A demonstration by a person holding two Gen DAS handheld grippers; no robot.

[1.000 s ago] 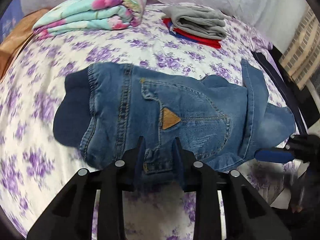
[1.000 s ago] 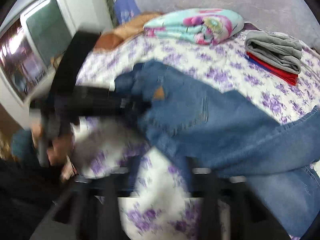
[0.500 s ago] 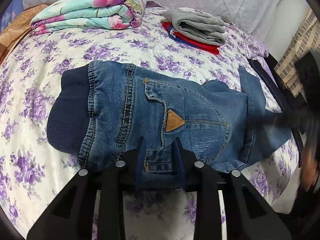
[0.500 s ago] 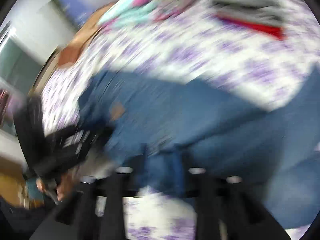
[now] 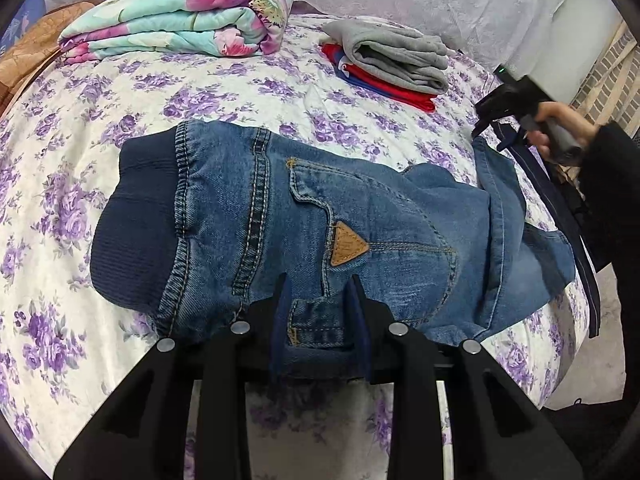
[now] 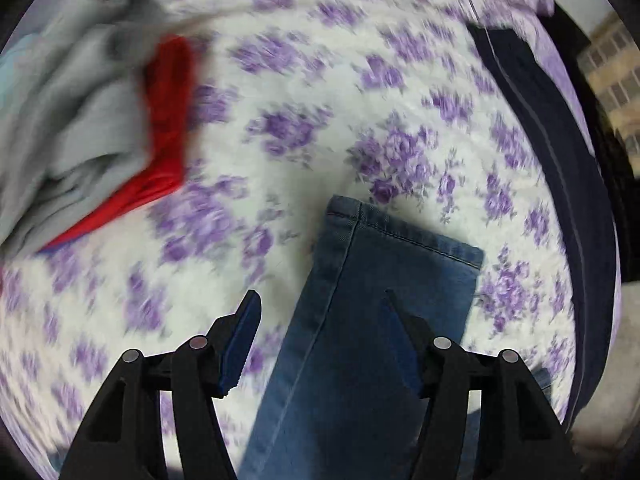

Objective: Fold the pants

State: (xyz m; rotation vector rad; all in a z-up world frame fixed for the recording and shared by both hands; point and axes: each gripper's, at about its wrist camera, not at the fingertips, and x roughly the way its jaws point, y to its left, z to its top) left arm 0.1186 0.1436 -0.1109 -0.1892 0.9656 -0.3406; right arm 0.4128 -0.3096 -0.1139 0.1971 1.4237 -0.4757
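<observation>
Change, right side: the right hand-held gripper (image 6: 320, 344) has moved from the near edge of the jeans (image 5: 320, 216) to the far leg hem (image 6: 400, 240); its view, smeared half a second ago, is now sharp at centre and blurred only toward the left.
Change, left side: the left hand-held gripper (image 5: 318, 308) stays clamped on the same near fold; the jeans barely shift.
Left hand-held gripper: fingers drawn close, pinching a doubled denim edge just below the tan triangular patch (image 5: 346, 243).
Right hand-held gripper: jaws spread wide, holding nothing, straddling the leg just short of the hem.
Jeans: lying folded across the middle of the bed (image 5: 224, 92), pocket side up; faded blue denim with pale topstitching and a ribbed dark navy waistband (image 5: 132, 232).
Bed: quilted white cover printed with purple flowers.
Beyond the jeans: a soft folded floral blanket (image 5: 180, 16); a folded grey garment (image 5: 396, 60) stacked on a red one (image 5: 400, 94).
</observation>
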